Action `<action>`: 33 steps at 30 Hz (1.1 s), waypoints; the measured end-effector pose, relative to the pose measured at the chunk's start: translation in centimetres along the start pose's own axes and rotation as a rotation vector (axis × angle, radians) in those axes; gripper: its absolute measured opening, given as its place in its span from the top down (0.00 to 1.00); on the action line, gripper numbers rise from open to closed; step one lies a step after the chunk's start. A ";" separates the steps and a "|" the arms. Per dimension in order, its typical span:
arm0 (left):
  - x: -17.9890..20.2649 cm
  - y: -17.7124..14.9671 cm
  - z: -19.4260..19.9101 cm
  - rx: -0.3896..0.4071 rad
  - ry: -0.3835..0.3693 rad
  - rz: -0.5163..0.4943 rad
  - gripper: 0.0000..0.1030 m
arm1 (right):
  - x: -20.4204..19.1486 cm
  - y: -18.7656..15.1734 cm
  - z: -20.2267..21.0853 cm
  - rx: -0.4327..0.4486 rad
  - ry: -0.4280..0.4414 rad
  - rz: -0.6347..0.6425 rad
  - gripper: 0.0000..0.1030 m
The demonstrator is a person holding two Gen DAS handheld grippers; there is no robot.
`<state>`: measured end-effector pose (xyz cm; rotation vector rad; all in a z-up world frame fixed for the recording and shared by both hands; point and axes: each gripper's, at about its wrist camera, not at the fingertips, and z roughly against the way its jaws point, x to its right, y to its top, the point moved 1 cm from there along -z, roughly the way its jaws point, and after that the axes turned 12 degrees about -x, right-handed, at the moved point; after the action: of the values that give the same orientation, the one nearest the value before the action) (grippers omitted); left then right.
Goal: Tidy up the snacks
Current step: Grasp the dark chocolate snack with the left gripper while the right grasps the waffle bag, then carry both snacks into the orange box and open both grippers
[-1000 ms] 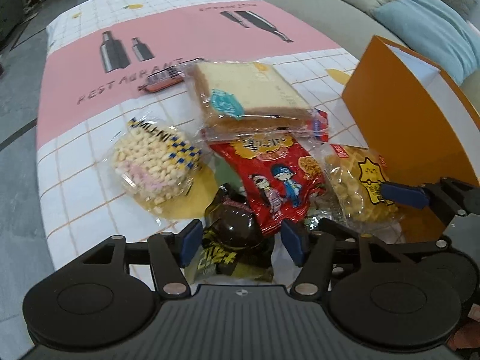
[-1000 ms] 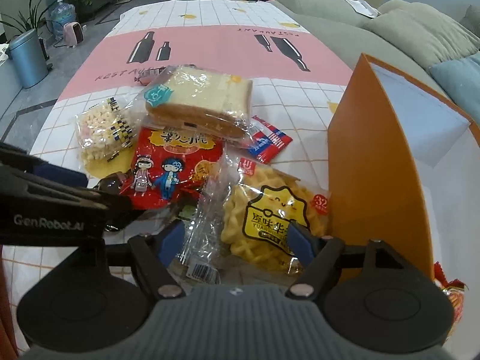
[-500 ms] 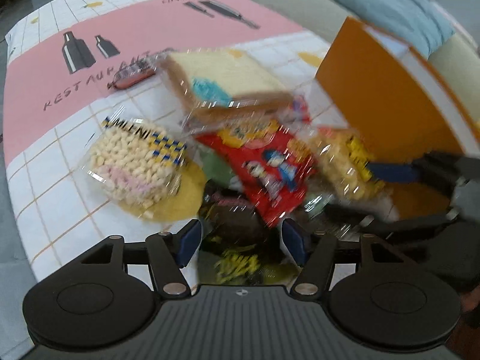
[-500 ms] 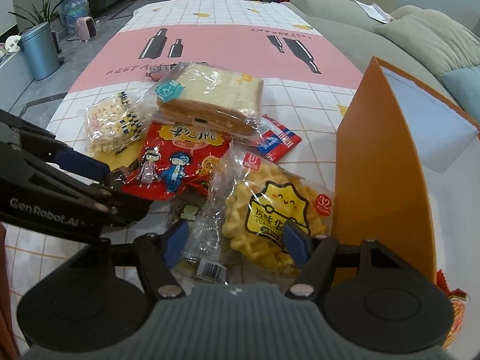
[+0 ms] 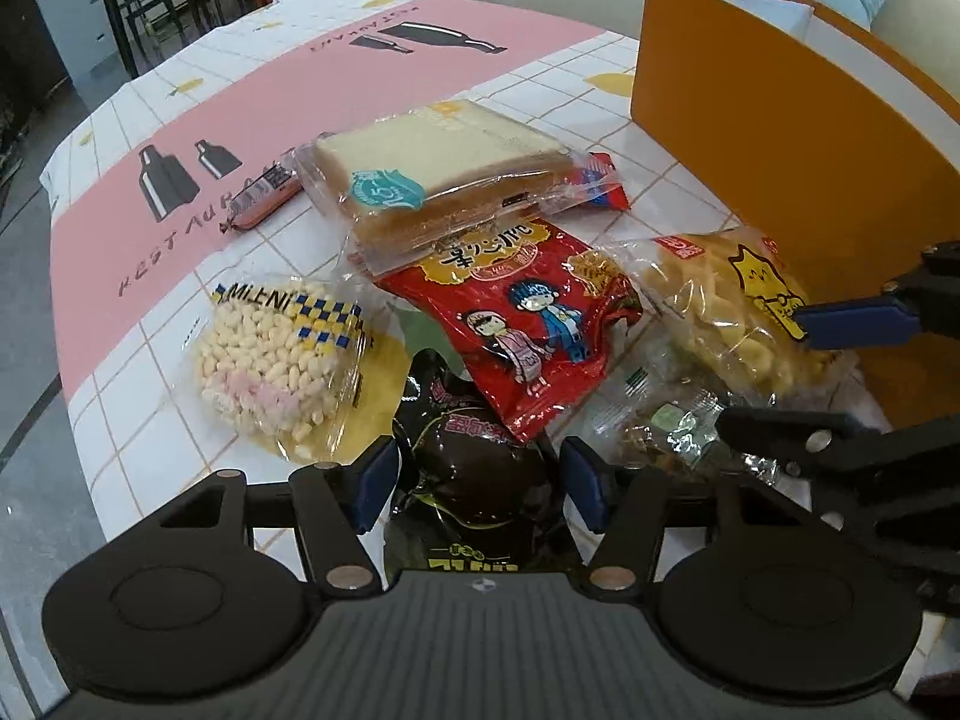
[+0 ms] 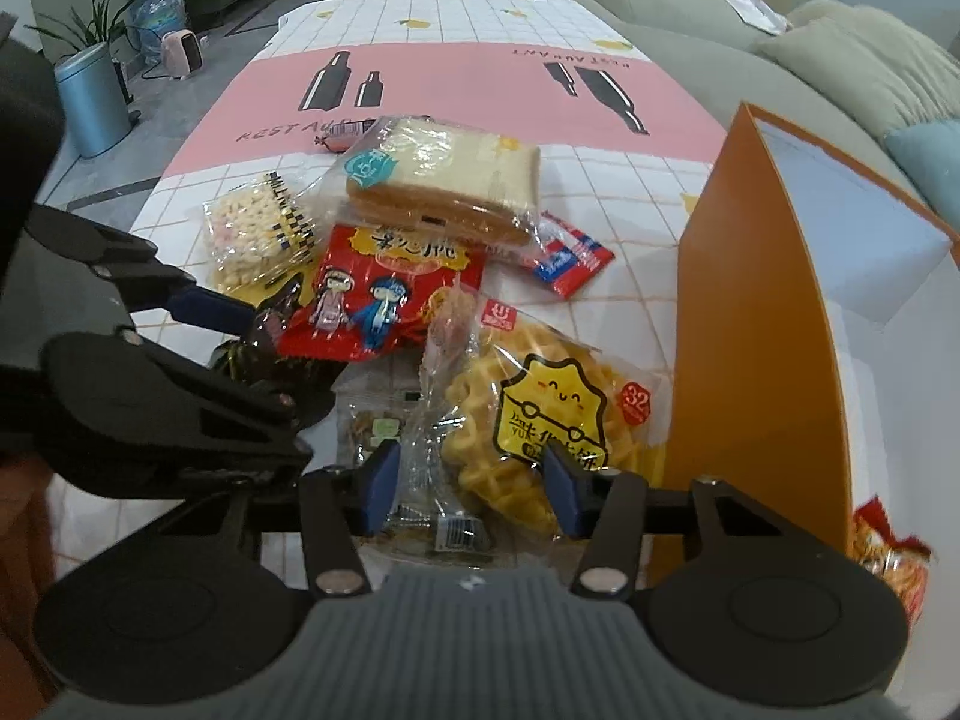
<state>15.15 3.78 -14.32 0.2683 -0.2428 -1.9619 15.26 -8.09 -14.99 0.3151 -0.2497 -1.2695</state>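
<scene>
Broadly, a table point(image 6: 630, 192) under a pink-and-white checked cloth printed with bottles fills both views; a grey sofa point(image 6: 690, 30) runs along its far right side. Orange box point(image 5: 774, 138) stands open at the table's right edge, white inside, with one red-and-yellow packet point(image 6: 888, 558) partly visible in it.

Snack pile lies just left of the box. Wrapped sandwich bread point(image 5: 444, 180) sits at the back, overlapping the top of a red cartoon snack bag point(image 5: 522, 318). A red-and-blue sachet point(image 6: 567, 258) pokes out from under the bread on the right; a sausage stick point(image 5: 264, 204) lies just behind on the pink band. Puffed-rice pack point(image 5: 276, 354) lies left of the red bag. Waffle pack point(image 6: 534, 414), clear wrap with yellow star label, lies beside the box wall. Dark chocolate-coloured pack point(image 5: 480, 480) lies nearest the camera, its top tucked under the red bag. Small clear nut sachet point(image 5: 666, 426) lies between the dark pack and the waffles.

Left gripper point(image 5: 480, 474): jaws have just been closing, pads either side of the dark pack; contact cannot be confirmed.

Right gripper point(image 6: 474, 477): jaws have just been closing around the near edge of the waffle pack, right pad against it, left pad on its loose wrap.
</scene>
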 end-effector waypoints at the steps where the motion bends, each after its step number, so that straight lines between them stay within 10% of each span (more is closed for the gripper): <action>1: 0.0 -0.1 0.1 -0.004 -0.001 0.007 0.35 | 0.2 -0.1 0.2 0.009 0.005 -0.018 0.51; 19: 0.4 -1.3 0.4 -0.048 0.011 0.111 0.37 | 0.2 1.5 -2.6 0.055 -0.024 -0.160 0.17; 24: 0.3 -1.4 0.5 -0.059 0.003 0.141 0.38 | -0.7 1.2 -2.6 0.064 -0.162 -0.091 0.46; 33: 0.9 -2.1 1.0 -0.062 0.023 0.172 0.45 | 0.0 0.3 -0.7 0.103 -0.137 -0.050 0.76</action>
<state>12.65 3.87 -14.01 0.2220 -0.1834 -1.7915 15.77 -7.95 -15.52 0.3245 -0.4275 -1.3322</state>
